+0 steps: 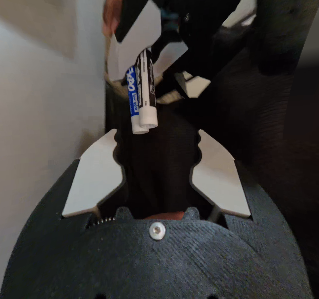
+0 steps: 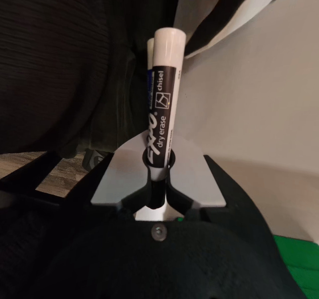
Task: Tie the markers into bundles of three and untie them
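Two markers are held together by the right gripper [image 2: 158, 154], whose white fingers [image 2: 120, 175] are pressed against them from both sides. The black-labelled marker [image 2: 164, 104] is in front in the right wrist view and stands almost upright, with its white end at the top and its dark cap down between the fingers. The blue-labelled marker [image 2: 149, 77] is mostly hidden behind it; only its white end and a strip of blue label are seen at the left edge. The two barrels are touching along their length.

In the left wrist view the same pair is seen from the other side: the blue-labelled marker [image 1: 133, 99] and the black-labelled marker [image 1: 147, 90] hang with their white ends pointing down, toward the left gripper [image 1: 157, 146]. They come out from between the white fingers of the right gripper [image 1: 146, 54], and part of a hand [image 1: 110, 9] is seen behind it, blurred.

The left gripper is spread wide, and nothing is between its white fingers [image 1: 96, 175]. The marker ends are just above its left fingertip, apart from it. A pale wall [image 1: 43, 83] is at the left and dark ribbed fabric [image 1: 250, 118] at the right. In the right wrist view a green surface [image 2: 303, 264] is seen at the lower right.
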